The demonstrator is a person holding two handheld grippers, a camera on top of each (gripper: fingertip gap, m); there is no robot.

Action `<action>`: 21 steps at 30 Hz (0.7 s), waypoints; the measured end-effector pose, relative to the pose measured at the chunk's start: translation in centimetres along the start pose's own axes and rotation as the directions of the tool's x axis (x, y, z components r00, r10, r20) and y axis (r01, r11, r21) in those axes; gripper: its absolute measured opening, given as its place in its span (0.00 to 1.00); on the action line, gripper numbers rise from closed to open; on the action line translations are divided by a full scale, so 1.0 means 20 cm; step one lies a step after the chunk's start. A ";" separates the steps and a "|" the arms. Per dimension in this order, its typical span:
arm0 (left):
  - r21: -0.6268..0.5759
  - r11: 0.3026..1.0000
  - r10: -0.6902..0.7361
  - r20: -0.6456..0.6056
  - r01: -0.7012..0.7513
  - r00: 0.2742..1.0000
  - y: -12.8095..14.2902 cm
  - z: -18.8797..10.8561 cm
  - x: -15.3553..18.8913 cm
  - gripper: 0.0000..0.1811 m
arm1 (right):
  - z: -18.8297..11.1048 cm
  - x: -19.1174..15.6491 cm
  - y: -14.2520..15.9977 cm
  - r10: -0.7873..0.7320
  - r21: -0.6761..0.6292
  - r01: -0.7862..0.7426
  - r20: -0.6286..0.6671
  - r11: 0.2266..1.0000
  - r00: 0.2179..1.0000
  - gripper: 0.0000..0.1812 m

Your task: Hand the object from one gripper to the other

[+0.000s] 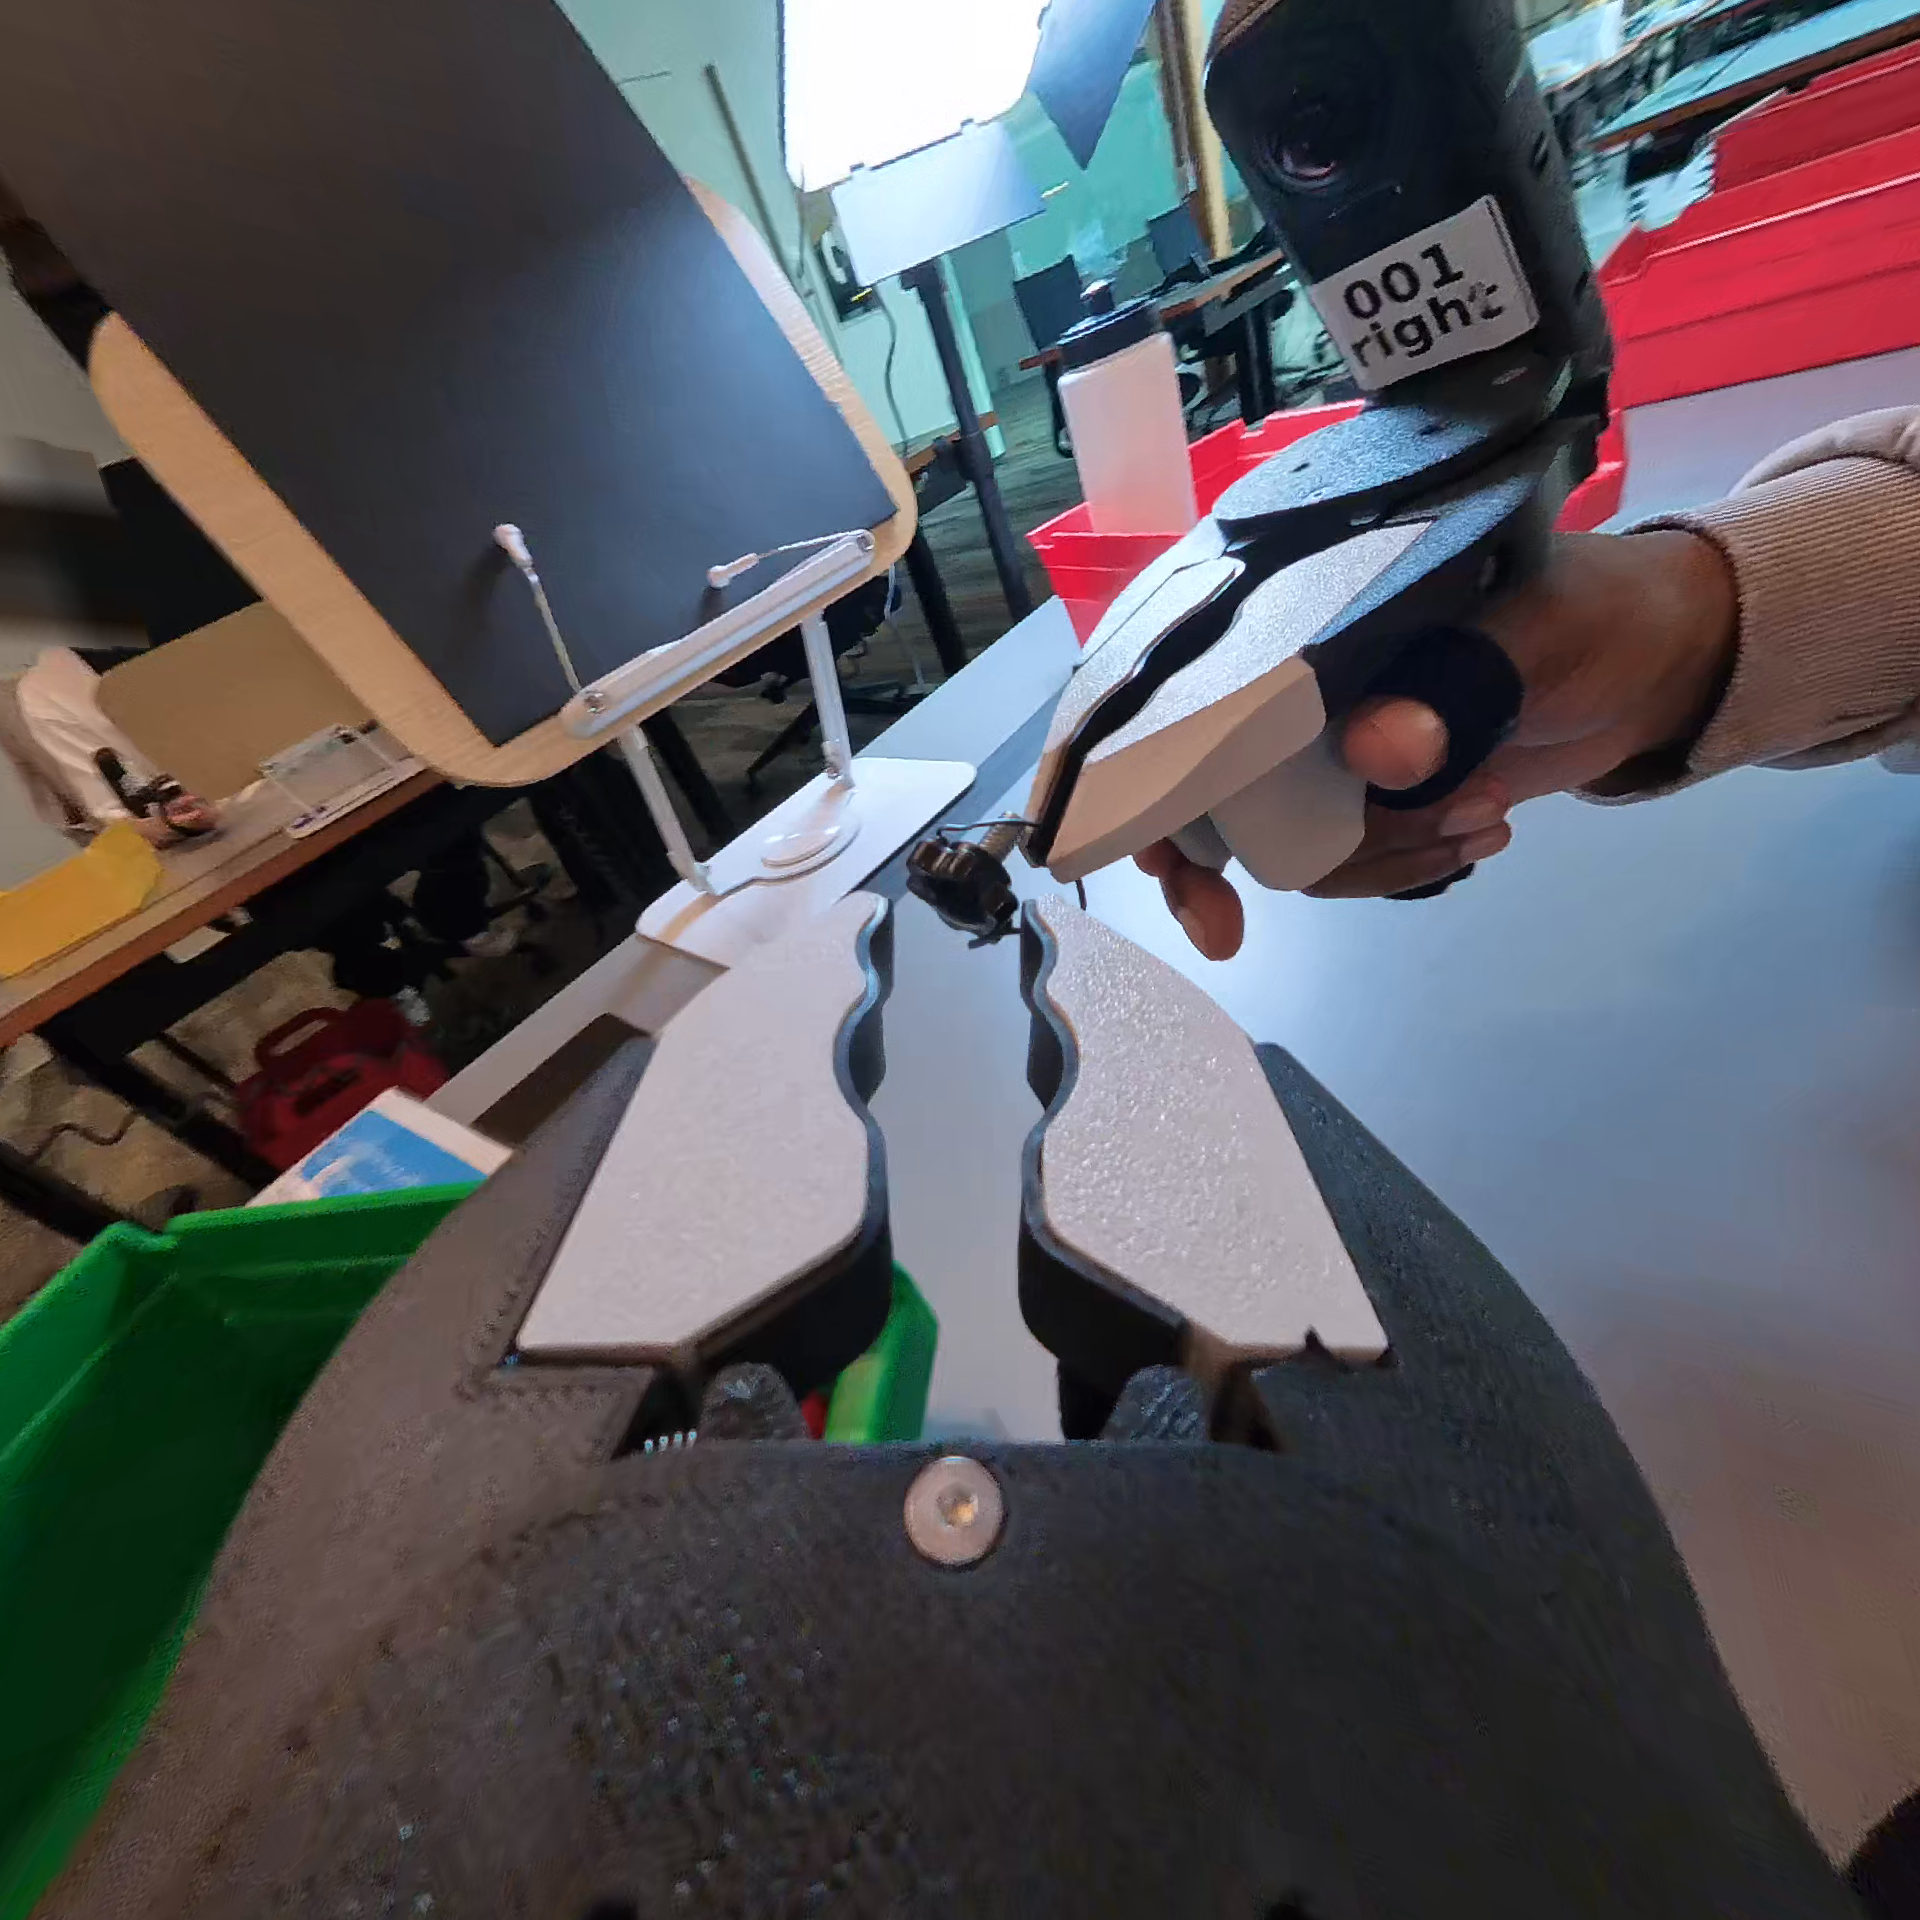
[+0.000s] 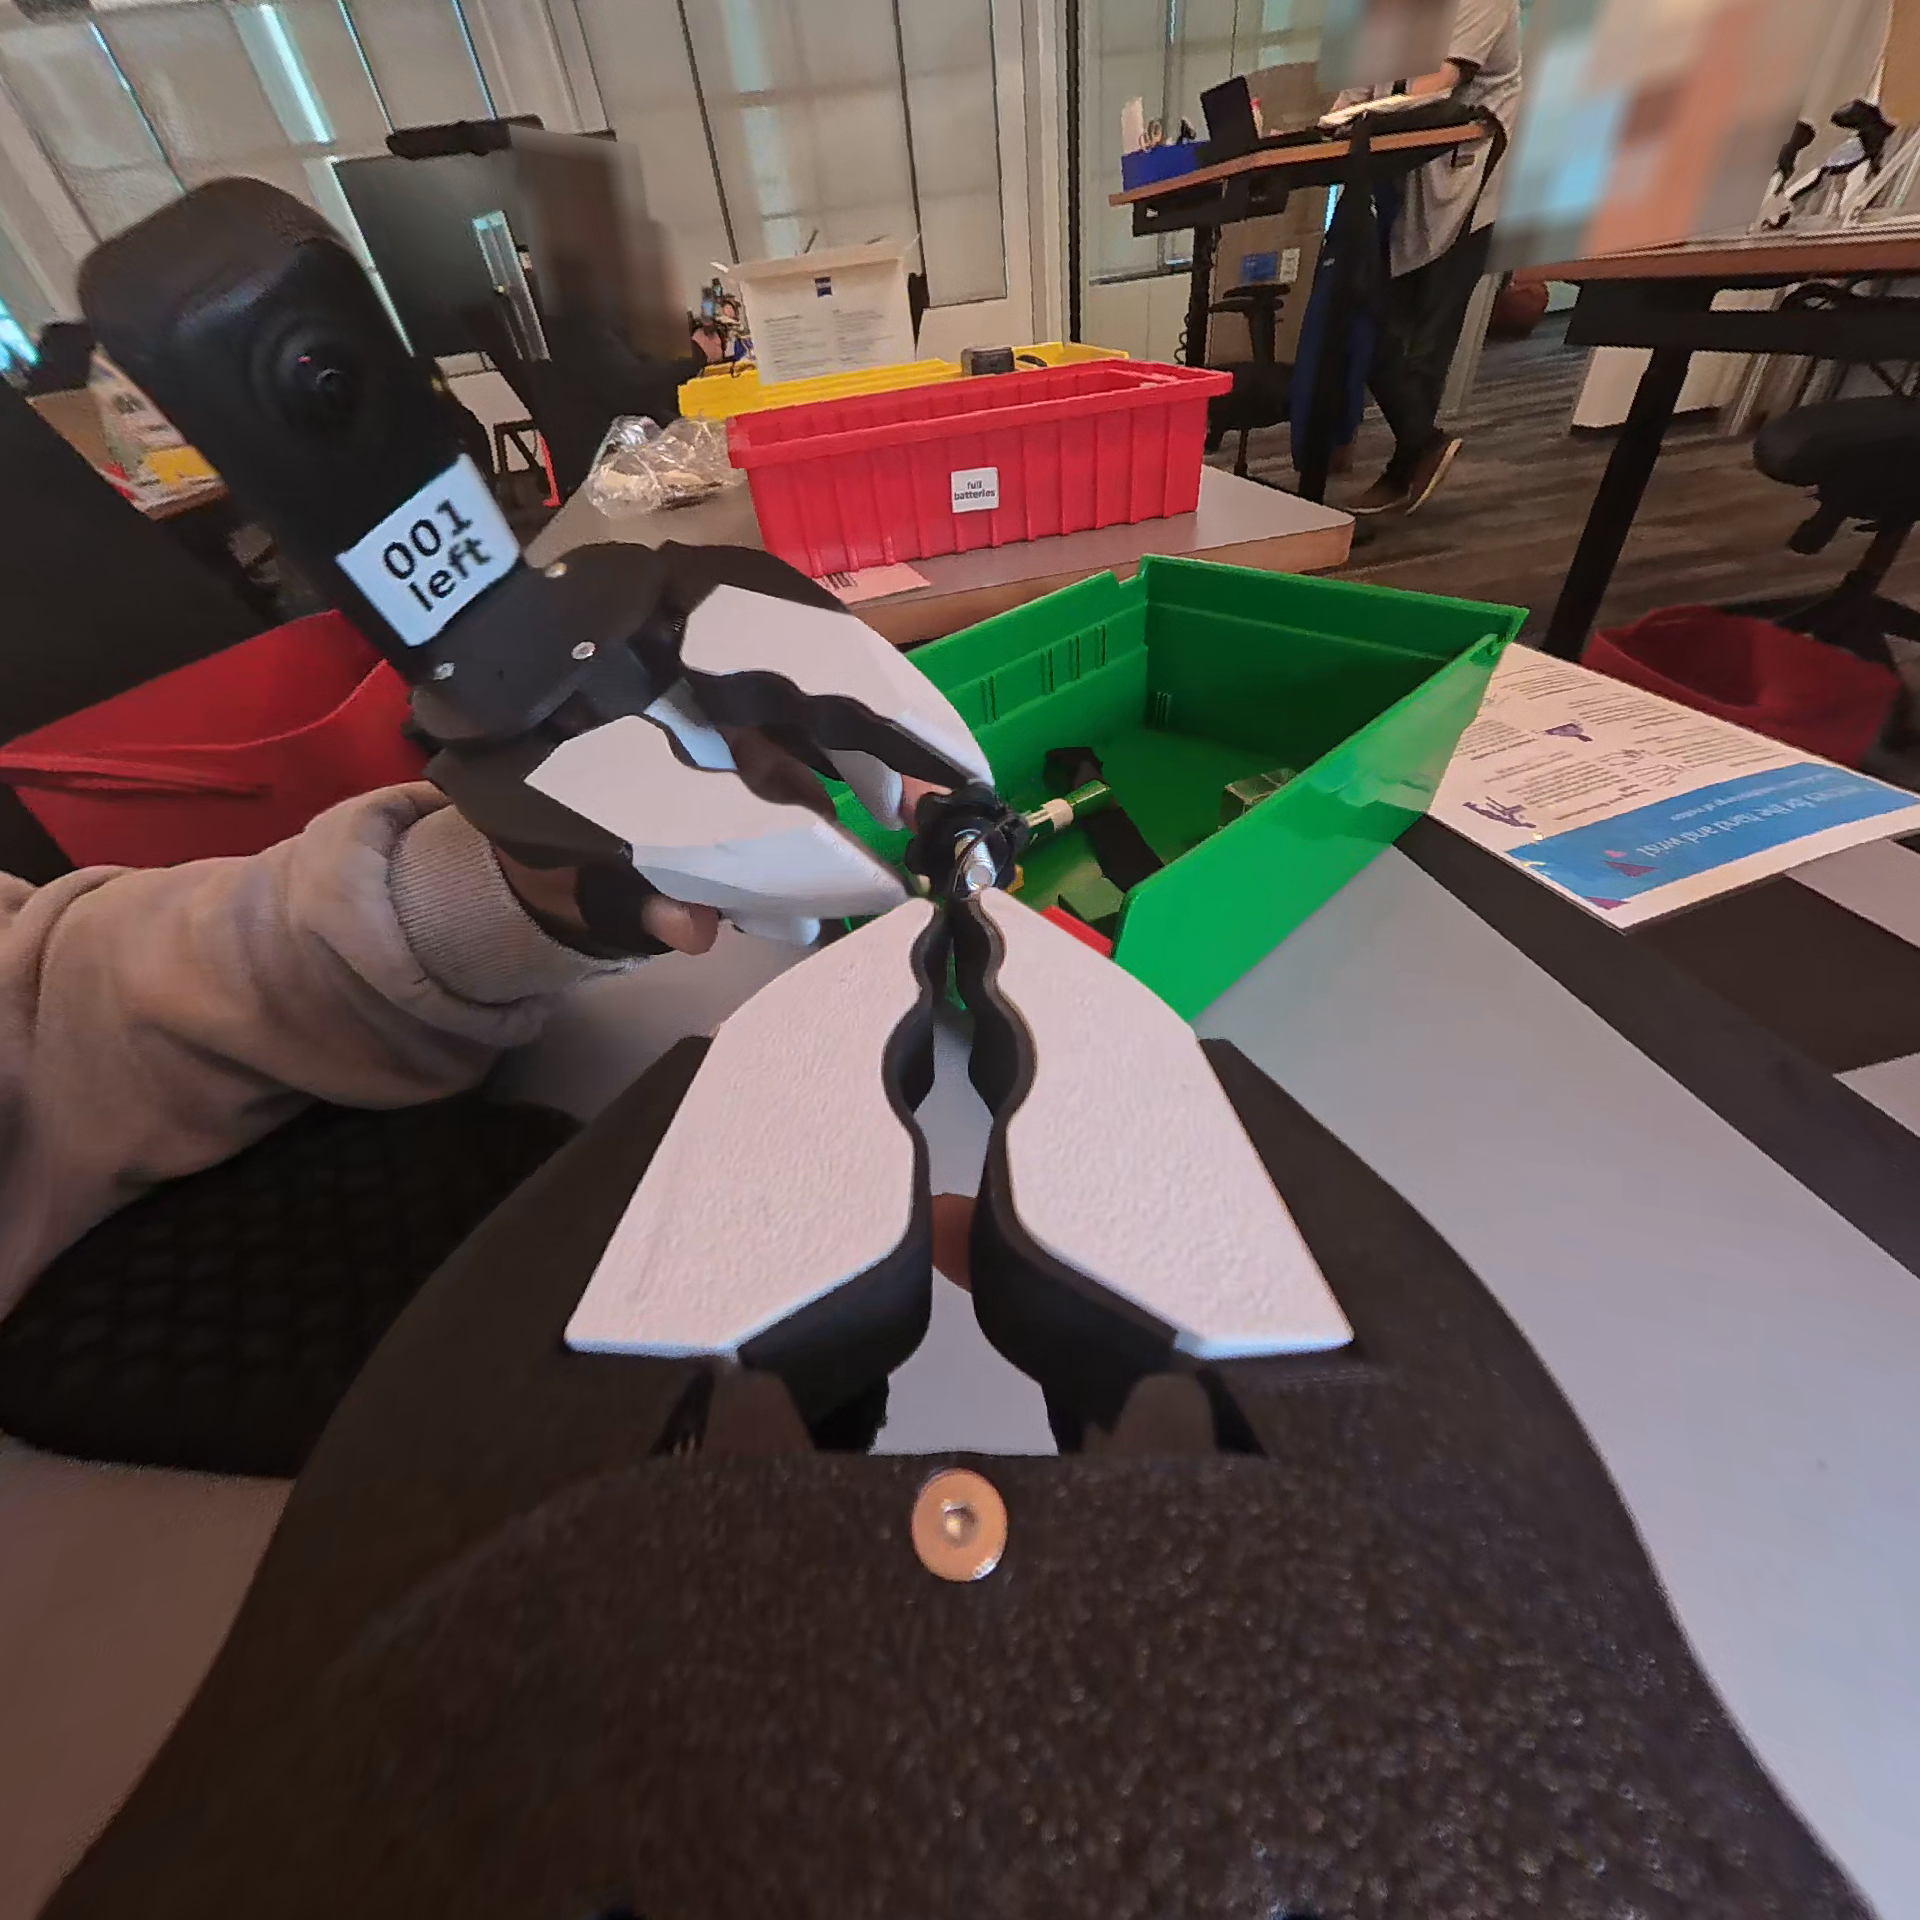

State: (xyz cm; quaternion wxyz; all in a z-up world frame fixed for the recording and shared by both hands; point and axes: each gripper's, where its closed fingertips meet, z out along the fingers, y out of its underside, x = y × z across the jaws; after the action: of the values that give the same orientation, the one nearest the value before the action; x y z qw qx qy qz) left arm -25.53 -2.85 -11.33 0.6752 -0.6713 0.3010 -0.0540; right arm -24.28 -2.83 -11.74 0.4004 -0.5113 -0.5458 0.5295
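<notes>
The object is a small black knob screw (image 1: 958, 871) with a silver threaded end (image 2: 972, 875). My right gripper (image 2: 951, 916) is shut on the threaded end and holds the screw in the air above the table. It enters the left wrist view from the upper right (image 1: 1039, 847), held by a hand in a beige sleeve. My left gripper (image 1: 956, 912) is open, and the black knob sits just at its fingertips, between them. In the right wrist view the left gripper (image 2: 940, 836) comes in from the left with its jaws spread either side of the knob (image 2: 961, 826).
A green bin (image 2: 1330, 862) with several parts in it stands just behind the grippers; it also shows in the left wrist view (image 1: 125, 1455). A printed sheet (image 2: 1662, 779) lies to its right. Red bins (image 2: 977, 468) stand farther back. A tablet on a white stand (image 1: 468, 364) and a white bottle (image 1: 1127, 426) are across the grey table (image 1: 1455, 1039). The grippers are tip to tip, or close to it.
</notes>
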 end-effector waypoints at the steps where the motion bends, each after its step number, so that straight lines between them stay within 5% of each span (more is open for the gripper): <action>1: 0.008 1.000 -0.019 -0.037 0.019 0.999 -0.01 0.01 0.04 0.14 | -0.03 -0.01 0.00 -0.006 -0.001 0.006 0.003 1.000 1.000 0.00; 8: -0.003 0.984 -0.173 -0.283 0.180 0.943 -0.03 0.11 0.30 0.21 | -0.21 -0.10 0.09 -0.113 -0.068 0.115 0.041 0.991 0.993 0.00; 16: -0.072 0.983 -0.182 -0.412 0.167 0.893 0.00 0.18 0.54 0.03 | -0.42 -0.22 0.21 -0.255 -0.129 0.260 0.058 0.957 0.965 0.01; 21: -0.093 0.976 -0.217 -0.437 0.196 0.873 0.01 0.18 0.55 0.16 | -0.57 -0.23 0.17 -0.233 -0.098 0.236 0.034 0.967 0.972 0.01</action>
State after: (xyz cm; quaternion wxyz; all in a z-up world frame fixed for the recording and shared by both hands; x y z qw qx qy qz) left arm -14.88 -4.90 -15.58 0.5636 -0.6846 0.3748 -0.2707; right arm -11.94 -5.71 -13.27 0.4276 -0.4568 -0.6330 0.4558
